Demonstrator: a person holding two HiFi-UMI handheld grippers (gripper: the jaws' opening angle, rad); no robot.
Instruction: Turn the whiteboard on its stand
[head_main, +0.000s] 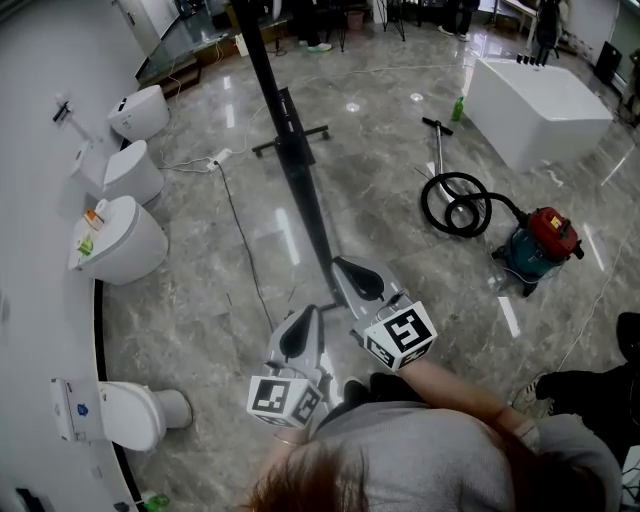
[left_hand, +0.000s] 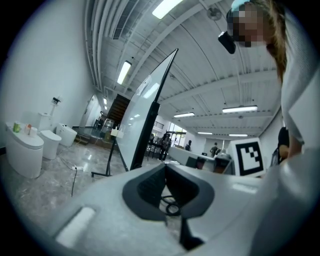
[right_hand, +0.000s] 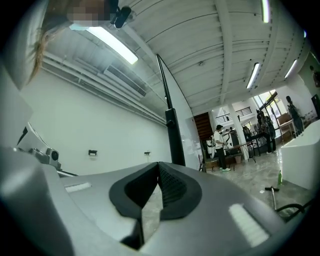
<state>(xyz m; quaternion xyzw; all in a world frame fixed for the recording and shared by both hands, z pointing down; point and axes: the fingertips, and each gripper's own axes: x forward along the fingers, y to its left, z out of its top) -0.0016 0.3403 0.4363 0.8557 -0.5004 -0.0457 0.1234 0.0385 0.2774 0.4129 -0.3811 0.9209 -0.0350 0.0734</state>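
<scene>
The whiteboard is seen edge-on from above as a long black line running from the top of the head view down toward me, with its stand's foot bar on the floor. My right gripper is shut with nothing between its jaws, and its tip is right at the near end of the board's edge. In the right gripper view the board's black frame rises just beyond the closed tips. My left gripper hangs a little lower left, also shut and empty. From there the board stands farther off.
Several white toilets line the curved wall at left. A power cable crosses the marble floor beside the stand. A red and teal vacuum cleaner with a coiled hose and a white bathtub stand to the right.
</scene>
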